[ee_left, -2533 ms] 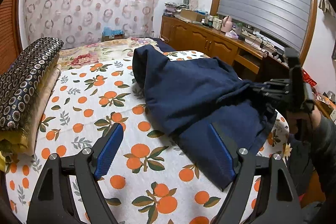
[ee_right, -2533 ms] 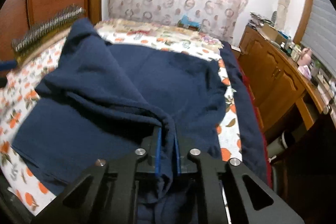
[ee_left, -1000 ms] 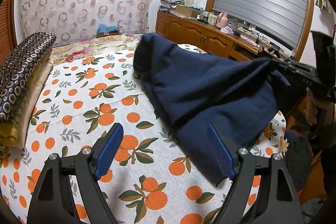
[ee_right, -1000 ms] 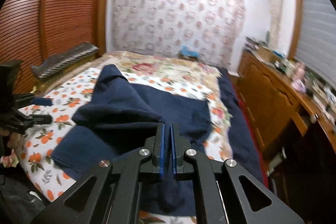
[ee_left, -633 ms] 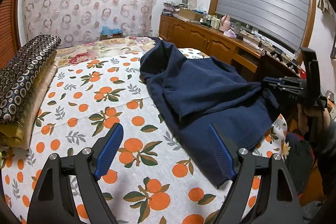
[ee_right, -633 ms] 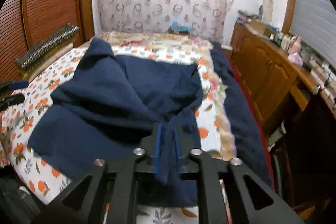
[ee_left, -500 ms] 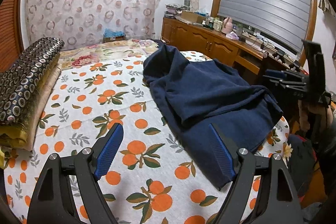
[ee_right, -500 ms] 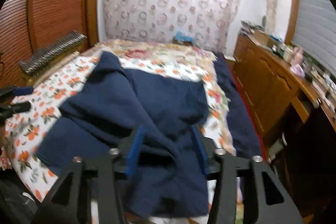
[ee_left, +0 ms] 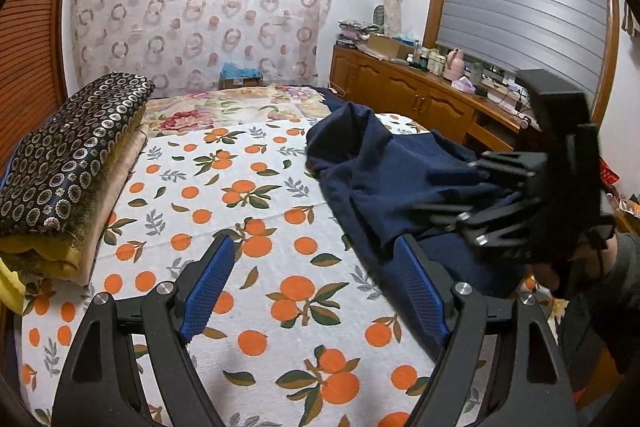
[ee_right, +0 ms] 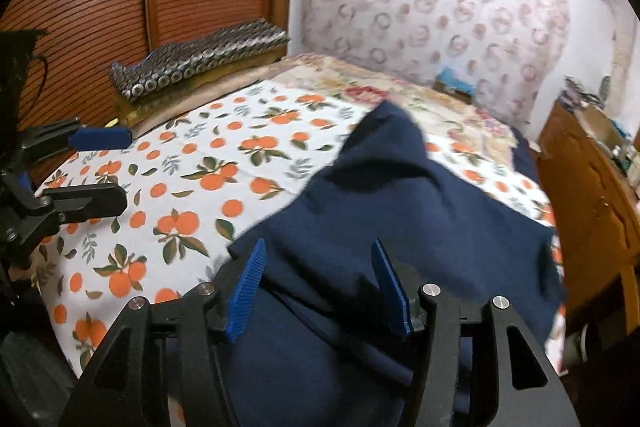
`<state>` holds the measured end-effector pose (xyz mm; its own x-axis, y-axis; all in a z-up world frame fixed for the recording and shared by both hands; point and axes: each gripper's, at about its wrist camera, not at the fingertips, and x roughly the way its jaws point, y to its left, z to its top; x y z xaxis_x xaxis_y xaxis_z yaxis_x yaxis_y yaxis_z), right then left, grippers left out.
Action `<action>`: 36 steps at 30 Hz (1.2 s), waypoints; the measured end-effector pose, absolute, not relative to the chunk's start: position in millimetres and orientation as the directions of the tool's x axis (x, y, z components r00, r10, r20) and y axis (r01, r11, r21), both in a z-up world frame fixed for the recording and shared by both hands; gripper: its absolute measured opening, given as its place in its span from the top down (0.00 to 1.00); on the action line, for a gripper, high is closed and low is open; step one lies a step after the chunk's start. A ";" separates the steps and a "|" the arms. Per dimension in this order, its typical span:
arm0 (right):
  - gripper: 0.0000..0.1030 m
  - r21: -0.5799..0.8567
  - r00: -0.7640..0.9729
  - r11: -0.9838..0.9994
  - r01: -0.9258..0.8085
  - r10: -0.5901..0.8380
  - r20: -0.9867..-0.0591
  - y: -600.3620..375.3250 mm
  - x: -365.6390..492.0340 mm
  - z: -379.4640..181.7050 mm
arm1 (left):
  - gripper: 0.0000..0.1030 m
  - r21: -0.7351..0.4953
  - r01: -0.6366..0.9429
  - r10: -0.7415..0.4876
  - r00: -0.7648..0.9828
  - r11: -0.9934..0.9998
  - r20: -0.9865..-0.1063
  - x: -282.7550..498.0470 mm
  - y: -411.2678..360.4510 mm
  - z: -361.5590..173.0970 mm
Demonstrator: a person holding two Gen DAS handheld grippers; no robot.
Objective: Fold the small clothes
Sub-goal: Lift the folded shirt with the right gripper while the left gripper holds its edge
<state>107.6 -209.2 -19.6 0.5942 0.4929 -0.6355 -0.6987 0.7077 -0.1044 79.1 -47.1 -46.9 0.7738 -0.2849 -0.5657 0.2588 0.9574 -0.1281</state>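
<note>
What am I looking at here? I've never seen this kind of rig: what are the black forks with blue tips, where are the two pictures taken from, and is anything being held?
No robot here: a person holds a two-finger gripper in each hand, each with a fisheye camera looking along its fingers. One picture comes from the left gripper, the other from the right gripper; the blue strips are their finger pads. Each camera also catches the other tool at its picture's edge. Both grippers are open and hold nothing. On the bed, over an orange-print sheet, lies a rumpled navy garment, not yet neatly folded. The right gripper's fingers straddle its near edge without clamping it. Folded blankets are stacked along the bed's far side, and a wooden cabinet stands by the window.
</note>
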 end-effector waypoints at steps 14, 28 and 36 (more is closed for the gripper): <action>0.47 -0.090 0.519 0.688 -0.720 0.448 -0.728 -174.8 141.5 -47.2 | 0.20 -0.147 0.264 -0.300 0.764 0.953 -0.571 79.7 -42.7 -52.5; 0.96 -0.134 0.724 0.811 -0.570 0.419 -0.547 -226.3 157.1 19.0 | 0.20 -0.159 0.271 -0.312 0.755 0.949 -0.577 80.3 -46.1 -57.5; 0.87 -0.334 0.889 0.927 -0.172 0.000 -0.458 -276.8 246.5 44.9 | 0.20 -0.161 0.277 -0.318 0.752 0.947 -0.578 80.3 -46.9 -59.0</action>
<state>246.5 -276.8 44.9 0.8889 -0.0001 -0.4580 -0.1718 0.9269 -0.3337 80.3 -46.9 -59.0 0.7516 -0.3183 -0.5777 0.2774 0.9472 -0.1610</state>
